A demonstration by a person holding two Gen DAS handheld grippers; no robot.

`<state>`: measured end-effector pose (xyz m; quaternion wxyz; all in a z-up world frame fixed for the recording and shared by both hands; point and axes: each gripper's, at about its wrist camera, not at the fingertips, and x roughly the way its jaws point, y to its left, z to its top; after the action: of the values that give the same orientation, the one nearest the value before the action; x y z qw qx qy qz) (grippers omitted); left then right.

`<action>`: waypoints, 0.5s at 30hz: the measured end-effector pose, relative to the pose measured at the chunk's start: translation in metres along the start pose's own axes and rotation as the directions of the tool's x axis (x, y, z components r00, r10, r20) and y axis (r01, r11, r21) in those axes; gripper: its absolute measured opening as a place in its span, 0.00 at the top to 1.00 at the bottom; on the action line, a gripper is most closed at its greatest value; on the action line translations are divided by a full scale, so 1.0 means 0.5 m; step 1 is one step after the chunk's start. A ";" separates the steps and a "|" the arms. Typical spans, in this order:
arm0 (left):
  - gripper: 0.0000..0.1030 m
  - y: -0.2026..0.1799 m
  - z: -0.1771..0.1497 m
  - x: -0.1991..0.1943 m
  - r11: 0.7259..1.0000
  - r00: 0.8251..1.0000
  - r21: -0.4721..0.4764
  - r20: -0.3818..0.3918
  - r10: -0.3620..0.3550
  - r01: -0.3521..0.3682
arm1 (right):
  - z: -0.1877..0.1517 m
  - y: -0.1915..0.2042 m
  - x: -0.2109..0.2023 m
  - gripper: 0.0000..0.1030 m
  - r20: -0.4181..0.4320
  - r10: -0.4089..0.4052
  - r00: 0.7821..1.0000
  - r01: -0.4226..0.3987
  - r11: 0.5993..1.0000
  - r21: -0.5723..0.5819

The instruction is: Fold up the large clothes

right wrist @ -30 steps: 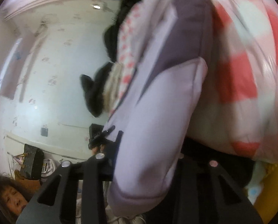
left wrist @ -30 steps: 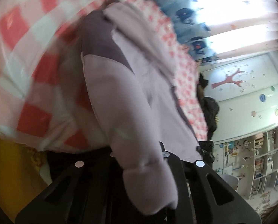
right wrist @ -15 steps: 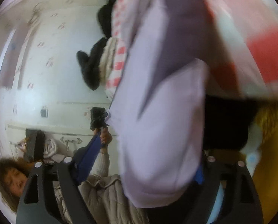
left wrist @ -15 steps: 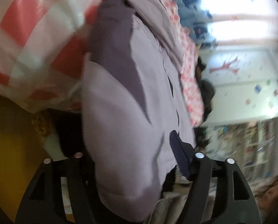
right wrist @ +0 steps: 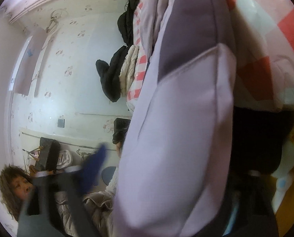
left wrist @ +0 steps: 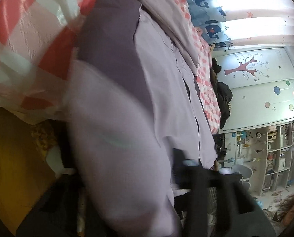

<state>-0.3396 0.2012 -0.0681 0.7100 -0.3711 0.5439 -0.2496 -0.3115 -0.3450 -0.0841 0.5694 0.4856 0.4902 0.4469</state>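
Both hand-held grippers (left wrist: 186, 177) (right wrist: 166, 177), spread open, straddle lilac jacket (left wrist: 117, 138) sleeves hiding the checked bedspread (left wrist: 28, 39).

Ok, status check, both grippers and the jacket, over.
Left gripper open, sleeve between fingers. Right gripper open around other sleeve. Lilac jacket spread on checked cover. Nothing blocking.
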 end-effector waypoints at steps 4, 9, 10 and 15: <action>0.88 -0.024 -0.002 -0.035 1.000 0.998 0.025 0.060 -0.002 0.000 | -0.007 0.055 -0.009 0.54 0.039 0.018 0.999 -0.015 0.996 -0.088; 0.89 -0.120 -0.019 -0.112 0.984 0.983 0.146 0.132 -0.125 0.106 | -0.015 0.155 -0.036 0.55 0.084 0.099 0.992 -0.079 0.974 -0.213; 0.88 -0.130 -0.024 -0.125 0.979 0.981 0.165 0.133 -0.138 0.116 | -0.019 0.171 -0.042 0.55 0.086 0.110 0.990 -0.088 0.969 -0.231; 0.87 -0.073 -0.054 -0.143 0.981 0.986 0.136 0.081 -0.149 0.137 | -0.051 0.164 -0.060 0.55 0.079 0.119 0.990 -0.098 0.968 -0.231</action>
<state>-0.3840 0.2266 -0.0005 0.7367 -0.3733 0.4657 -0.3178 -0.3429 -0.3609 -0.0001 0.6177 0.4639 0.3820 0.5073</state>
